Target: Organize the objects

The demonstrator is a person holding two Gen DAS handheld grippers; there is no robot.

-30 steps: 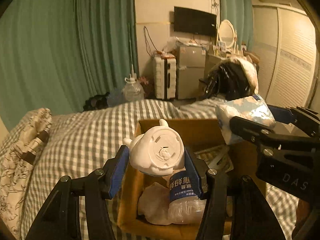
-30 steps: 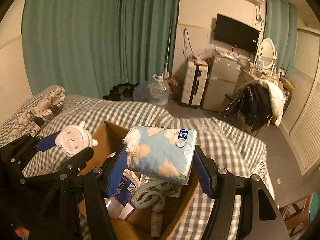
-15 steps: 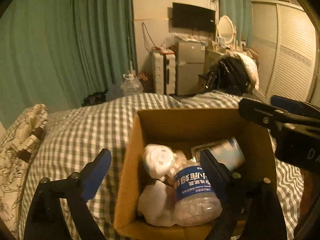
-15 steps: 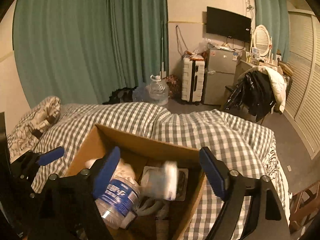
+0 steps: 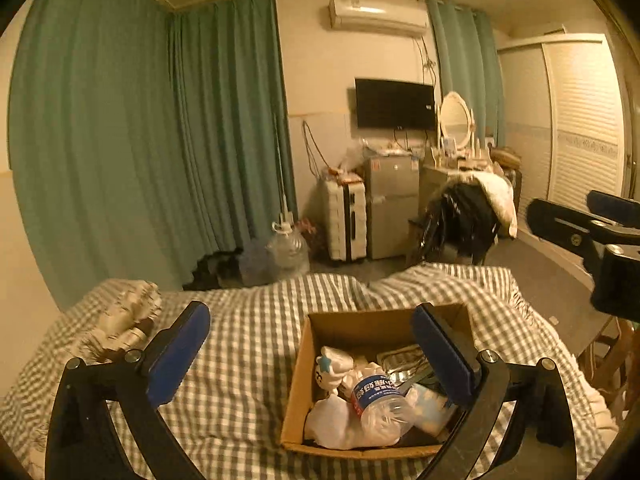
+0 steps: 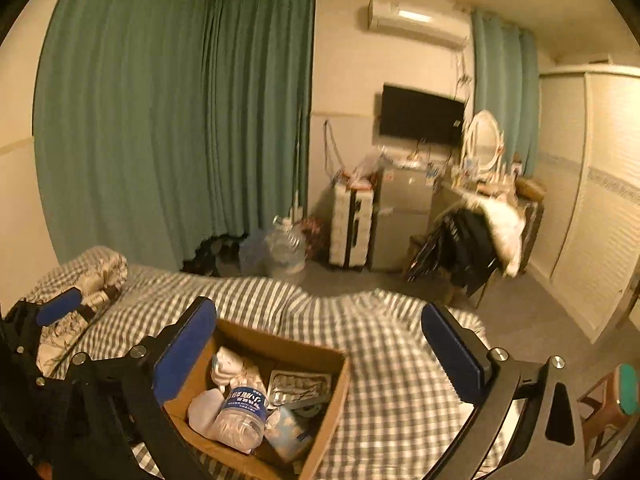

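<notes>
A cardboard box (image 5: 298, 392) (image 6: 336, 392) sits on the checked bed. In it lie a clear water bottle with a blue label (image 5: 378, 404) (image 6: 242, 408), a white toy figure (image 5: 332, 368) (image 6: 226, 366), a floral tissue pack (image 5: 430, 404) (image 6: 286, 428), a white crumpled bag (image 5: 328, 424) and a foil pack (image 6: 300, 386). My left gripper (image 5: 312, 354) is open and empty, raised above the box's left side. My right gripper (image 6: 320, 348) is open and empty above the box; it also shows at the right edge of the left wrist view (image 5: 592, 224).
The grey checked bedspread (image 5: 248, 344) (image 6: 400, 360) covers the bed, with a patterned pillow (image 5: 120, 320) (image 6: 80, 284) at the left. Beyond the bed are green curtains, a large water jug (image 5: 288, 248), a suitcase, a small fridge, a chair with clothes (image 5: 468, 208) and a wardrobe. A wooden stool (image 6: 608, 404) stands at the right.
Both grippers opened and dropped the white toy and the tissue pack into the box. Both then rose and pulled back, so the box now looks smaller and lower.
</notes>
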